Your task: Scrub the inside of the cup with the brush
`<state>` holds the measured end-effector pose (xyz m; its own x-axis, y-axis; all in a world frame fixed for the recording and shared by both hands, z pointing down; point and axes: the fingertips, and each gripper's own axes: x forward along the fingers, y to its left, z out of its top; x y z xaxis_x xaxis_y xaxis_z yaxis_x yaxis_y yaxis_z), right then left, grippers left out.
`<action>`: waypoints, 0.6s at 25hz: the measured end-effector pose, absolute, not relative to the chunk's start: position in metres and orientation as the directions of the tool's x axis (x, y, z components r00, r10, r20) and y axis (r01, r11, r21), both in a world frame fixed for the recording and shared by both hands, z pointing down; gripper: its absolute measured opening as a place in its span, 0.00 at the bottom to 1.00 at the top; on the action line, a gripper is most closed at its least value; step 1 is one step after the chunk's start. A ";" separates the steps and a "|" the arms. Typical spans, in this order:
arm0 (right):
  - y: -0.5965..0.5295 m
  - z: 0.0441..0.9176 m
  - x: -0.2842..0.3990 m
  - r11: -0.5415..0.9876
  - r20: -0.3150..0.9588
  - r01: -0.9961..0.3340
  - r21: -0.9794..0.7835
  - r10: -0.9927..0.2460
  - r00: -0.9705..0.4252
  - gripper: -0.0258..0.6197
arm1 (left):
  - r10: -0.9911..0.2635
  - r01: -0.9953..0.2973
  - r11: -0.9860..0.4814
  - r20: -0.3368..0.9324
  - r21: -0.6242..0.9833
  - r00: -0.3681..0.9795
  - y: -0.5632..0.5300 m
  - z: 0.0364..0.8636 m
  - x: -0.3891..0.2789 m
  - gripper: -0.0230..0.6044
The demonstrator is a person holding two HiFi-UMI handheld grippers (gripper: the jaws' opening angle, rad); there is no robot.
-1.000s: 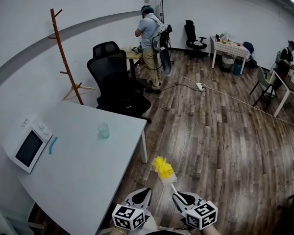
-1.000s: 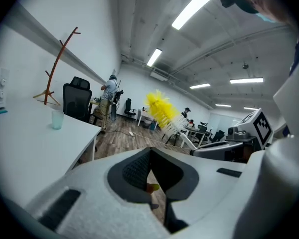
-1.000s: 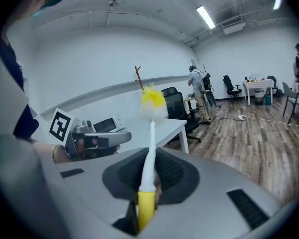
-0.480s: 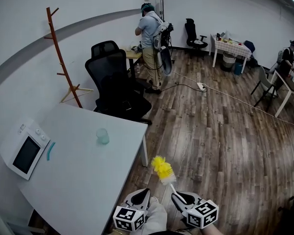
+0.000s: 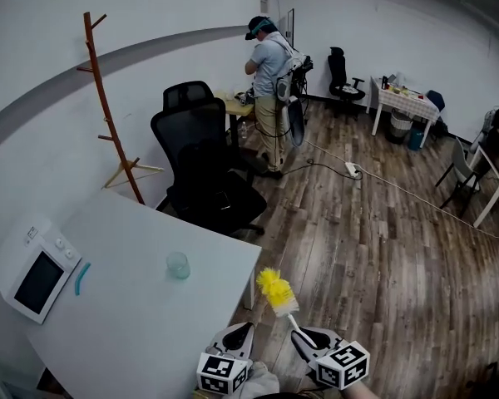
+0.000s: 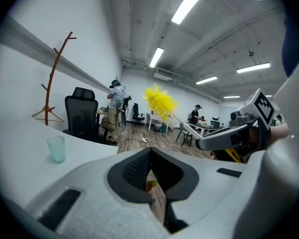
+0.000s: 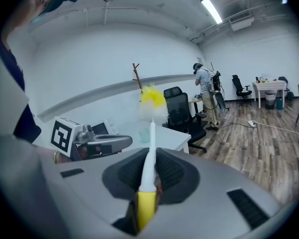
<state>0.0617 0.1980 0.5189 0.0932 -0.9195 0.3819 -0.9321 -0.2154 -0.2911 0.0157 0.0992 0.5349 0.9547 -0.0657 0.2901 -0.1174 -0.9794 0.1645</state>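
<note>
A pale green see-through cup (image 5: 178, 264) stands upright on the white table (image 5: 133, 331), far ahead and to the left of both grippers. It also shows in the left gripper view as the cup (image 6: 56, 149). My right gripper (image 5: 305, 339) is shut on the white handle of a brush (image 7: 149, 153), whose yellow bristle head (image 5: 276, 291) points up and forward over the floor. My left gripper (image 5: 239, 337) is shut with nothing in it, just left of the right one. Both hang off the table's near right corner.
A white microwave (image 5: 29, 268) and a small blue item (image 5: 82, 278) lie on the table's left side. A black office chair (image 5: 204, 169) stands behind the table, with a wooden coat rack (image 5: 108, 106) by the wall. A person (image 5: 273, 81) stands at a far desk.
The table, cup and chair have slid lower and nearer in the head view as I moved forward. Both grippers keep their places in the view, the brush still held.
</note>
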 end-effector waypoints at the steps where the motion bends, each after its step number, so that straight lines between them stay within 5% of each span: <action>1: 0.187 0.518 0.069 -0.208 0.385 -0.935 -0.286 -0.919 0.087 0.12 | -0.076 -0.128 -0.978 0.290 0.165 0.954 0.088 0.535 0.021 0.06; 15: 0.069 0.532 0.111 -0.071 0.398 -0.949 -0.306 -0.915 -0.060 0.12 | -0.264 -0.321 -0.936 0.314 0.144 0.912 -0.034 0.560 0.039 0.06</action>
